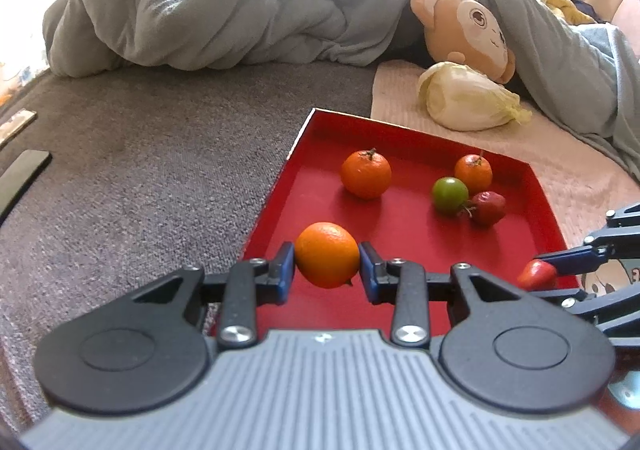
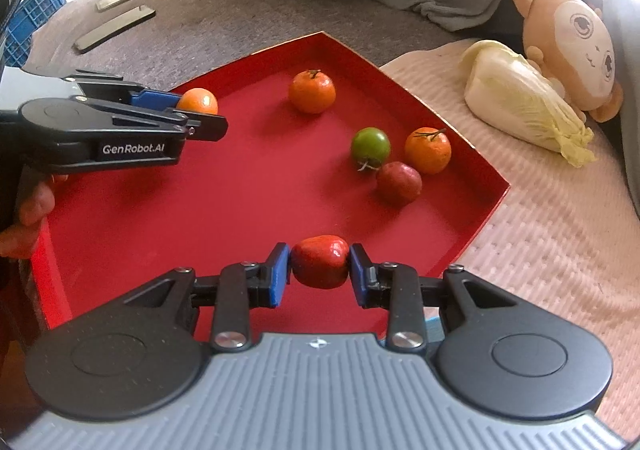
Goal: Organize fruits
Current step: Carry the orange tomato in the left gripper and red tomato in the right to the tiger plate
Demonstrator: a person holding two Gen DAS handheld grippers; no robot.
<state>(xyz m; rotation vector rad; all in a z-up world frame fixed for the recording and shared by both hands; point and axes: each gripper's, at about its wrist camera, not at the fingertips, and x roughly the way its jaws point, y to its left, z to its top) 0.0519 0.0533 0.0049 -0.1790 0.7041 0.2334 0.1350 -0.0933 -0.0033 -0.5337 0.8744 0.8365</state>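
Clamped between the left gripper's [image 1: 327, 265] blue pads, a mandarin [image 1: 327, 255] hangs over the red tray's [image 1: 310, 138] near-left corner; its smooth, round skin could slip. From the right wrist, the right gripper [image 2: 319, 265] pinches a glossy red fruit [image 2: 319, 261] over the tray's near edge, where a loosened grip might send it rolling onto the blanket [image 2: 560, 234].

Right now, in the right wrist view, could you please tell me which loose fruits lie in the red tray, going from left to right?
Stemmed orange tangerine at the tray's far side → round green fruit → dark red fruit → second orange tangerine near the right wall. All lie in the red tray.
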